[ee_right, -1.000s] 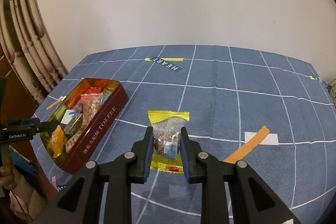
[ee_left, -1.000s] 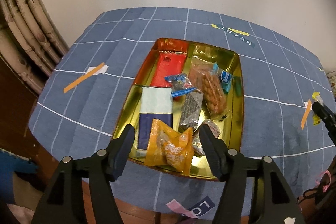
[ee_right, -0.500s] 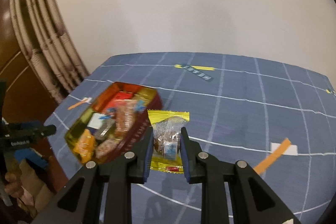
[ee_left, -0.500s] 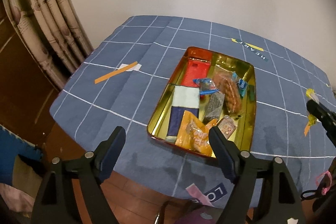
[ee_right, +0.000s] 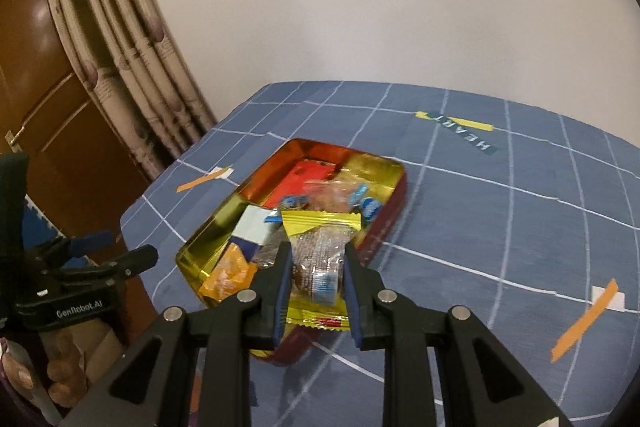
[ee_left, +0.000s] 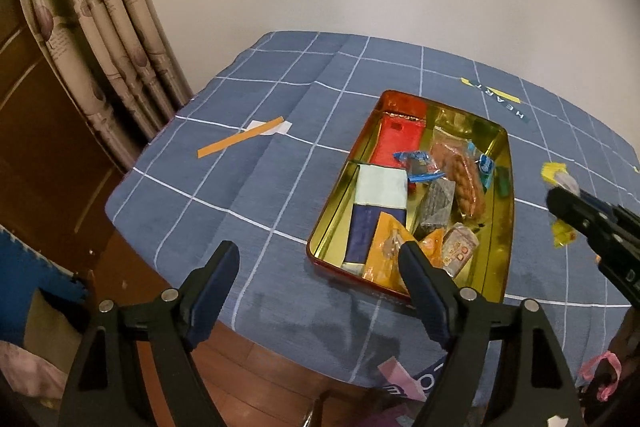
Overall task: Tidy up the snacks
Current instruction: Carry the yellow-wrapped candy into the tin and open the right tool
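Right gripper [ee_right: 315,282] clamped yellow snack packet [ee_right: 320,259], long axis along fingers, above tin [ee_right: 394,205]. Left gripper [ee_left: 318,285] wide open, empty.

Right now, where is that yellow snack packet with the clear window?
In the right wrist view, the yellow snack packet is clamped in the right gripper, held above the near end of the tin of snacks.

Snack packets [ee_left: 436,199] in the tin [ee_left: 505,239] on the table [ee_left: 248,187], curtain [ee_left: 108,39] behind-left of the table.
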The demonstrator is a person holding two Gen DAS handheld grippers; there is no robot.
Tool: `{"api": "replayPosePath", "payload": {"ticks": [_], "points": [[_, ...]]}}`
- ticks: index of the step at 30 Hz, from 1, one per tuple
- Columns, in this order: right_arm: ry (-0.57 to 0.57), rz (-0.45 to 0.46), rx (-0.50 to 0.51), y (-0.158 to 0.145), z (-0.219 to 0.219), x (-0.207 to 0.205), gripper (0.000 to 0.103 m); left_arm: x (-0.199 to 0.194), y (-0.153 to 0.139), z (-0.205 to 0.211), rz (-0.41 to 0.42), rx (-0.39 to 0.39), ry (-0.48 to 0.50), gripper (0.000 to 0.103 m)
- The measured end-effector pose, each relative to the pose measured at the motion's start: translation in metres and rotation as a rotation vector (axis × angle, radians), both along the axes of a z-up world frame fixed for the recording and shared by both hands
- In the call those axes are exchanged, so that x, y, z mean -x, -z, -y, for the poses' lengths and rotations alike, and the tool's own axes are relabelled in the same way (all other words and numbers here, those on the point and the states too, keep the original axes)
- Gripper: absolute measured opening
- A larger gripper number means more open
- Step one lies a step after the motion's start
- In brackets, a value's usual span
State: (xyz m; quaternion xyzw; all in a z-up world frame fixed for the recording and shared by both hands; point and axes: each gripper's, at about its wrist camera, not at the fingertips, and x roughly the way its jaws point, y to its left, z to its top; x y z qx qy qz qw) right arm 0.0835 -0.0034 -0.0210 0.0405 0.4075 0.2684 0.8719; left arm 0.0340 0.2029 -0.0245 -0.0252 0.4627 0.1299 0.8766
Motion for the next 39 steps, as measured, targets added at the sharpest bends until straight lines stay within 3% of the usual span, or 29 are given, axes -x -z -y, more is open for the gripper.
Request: {"api": "replayPosePath", "payload": {"ticks": [17,39], "points": [[-0.032,-0.068,-0.004,0.022,-0.038,-0.023,0.024,-0.004,0.011,-0.007,-0.031,-0.009,-0.008,0.085],[-0.034,-0.116,0.008,0.038,-0.048,-0.034,0.024,-0.008,0.016,-0.009,-0.061,0.001,-0.005,0.085]]}}
